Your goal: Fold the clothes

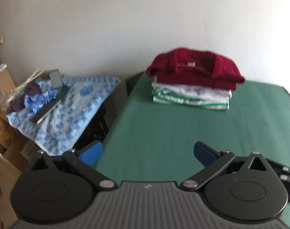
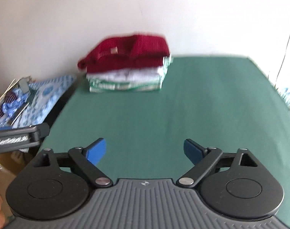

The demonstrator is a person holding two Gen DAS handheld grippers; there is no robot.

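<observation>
Each gripper, left gripper (image 1: 147, 153) and right gripper (image 2: 145, 150), has a ribbed grey body, black round hubs, silver pivot screws and blue finger pads (image 2: 96, 151).

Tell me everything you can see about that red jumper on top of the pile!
The dark red knitted jumper is folded and lies on top of a stack of folded white and green-striped clothes. It looks thick and ribbed, with a small pale label at the collar. One rolled edge bulges out past the stack on the left. The stack stands on the green cloth-covered table, close to the white wall. Nothing else touches the jumper; no hand-held gripper is near it.
</observation>
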